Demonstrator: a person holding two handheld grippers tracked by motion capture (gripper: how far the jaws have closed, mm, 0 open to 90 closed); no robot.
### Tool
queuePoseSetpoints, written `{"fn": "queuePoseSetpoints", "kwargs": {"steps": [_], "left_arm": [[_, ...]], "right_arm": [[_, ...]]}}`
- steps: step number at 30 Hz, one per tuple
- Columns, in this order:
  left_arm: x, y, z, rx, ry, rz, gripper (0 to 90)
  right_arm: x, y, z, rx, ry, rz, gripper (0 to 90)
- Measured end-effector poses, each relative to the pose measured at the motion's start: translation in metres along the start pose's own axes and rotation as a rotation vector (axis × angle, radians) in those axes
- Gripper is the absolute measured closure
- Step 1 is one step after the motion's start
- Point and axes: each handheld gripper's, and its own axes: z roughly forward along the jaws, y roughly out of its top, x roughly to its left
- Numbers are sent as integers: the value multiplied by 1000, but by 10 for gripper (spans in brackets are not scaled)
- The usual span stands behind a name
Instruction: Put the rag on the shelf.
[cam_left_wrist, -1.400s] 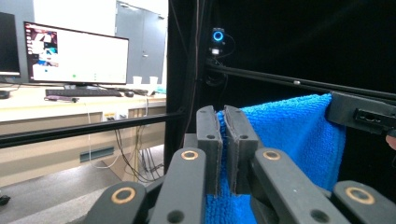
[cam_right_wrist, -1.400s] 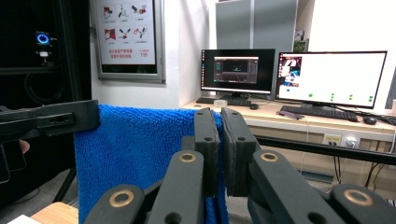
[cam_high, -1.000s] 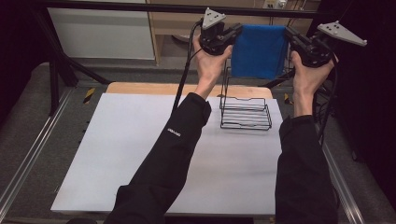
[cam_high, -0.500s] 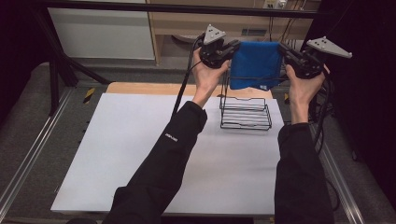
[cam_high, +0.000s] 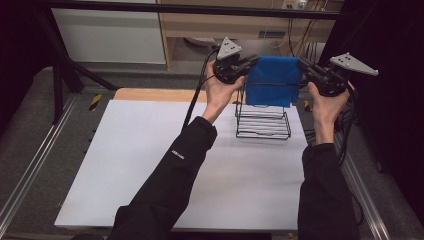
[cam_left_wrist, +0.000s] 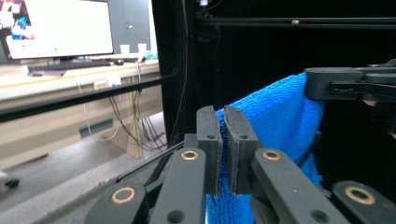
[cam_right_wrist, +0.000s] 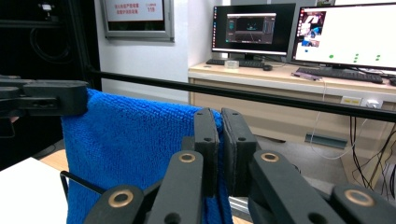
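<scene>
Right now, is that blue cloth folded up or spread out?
Spread out: the blue cloth hangs flat, stretched between the left tool and right tool, over the wire rack.

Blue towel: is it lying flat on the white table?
No, the blue towel hangs in the air, stretched between the left gripper and right gripper, above the wire rack.

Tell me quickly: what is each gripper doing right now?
Left gripper: shut on the blue cloth.
Right gripper: shut on the blue cloth's other top corner.

White-topped table (cam_high: 150, 165) with a wooden far edge, grey carpet floor (cam_high: 25, 135) either side. Black metal frame bar (cam_right_wrist: 289, 100) in front of a light wooden desk (cam_right_wrist: 299, 84) carrying lit monitors (cam_right_wrist: 345, 35).
</scene>
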Motion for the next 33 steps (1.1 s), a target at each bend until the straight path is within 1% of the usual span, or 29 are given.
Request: {"fn": "queuePoseSetpoints", "kwargs": {"steps": [2,4,8,11,15,16,18,21,25,31,33], "left_arm": [[-2,2,-2,1,-4,11,854],[-3,3,-4,1,-8,13,854],[-6,2,-8,3,-32,11,854],[-8,3,-10,6,-41,13,853],[-12,2,-12,42,-48,17,851],[-13,1,-12,49,-53,17,850],[-15,-2,-14,73,-54,22,847],[-18,-7,-15,109,-61,29,839],[-20,-14,-16,146,-78,16,831],[-25,-21,-19,204,-82,23,816],[-26,-24,-21,219,-84,22,806]], "right_arm": [[1,1,-2,-2,4,-4,860],[2,2,-5,-4,7,-8,859],[3,3,-11,-7,14,-19,859],[4,4,-15,-8,19,-36,859],[6,5,-19,9,21,-47,858],[6,5,-20,18,20,-38,857],[7,3,-22,33,22,-40,856],[9,-1,-25,65,32,-42,854],[10,-6,-31,102,50,-38,852],[12,-15,-36,150,59,-46,848],[12,-18,-36,159,63,-40,846]]}}
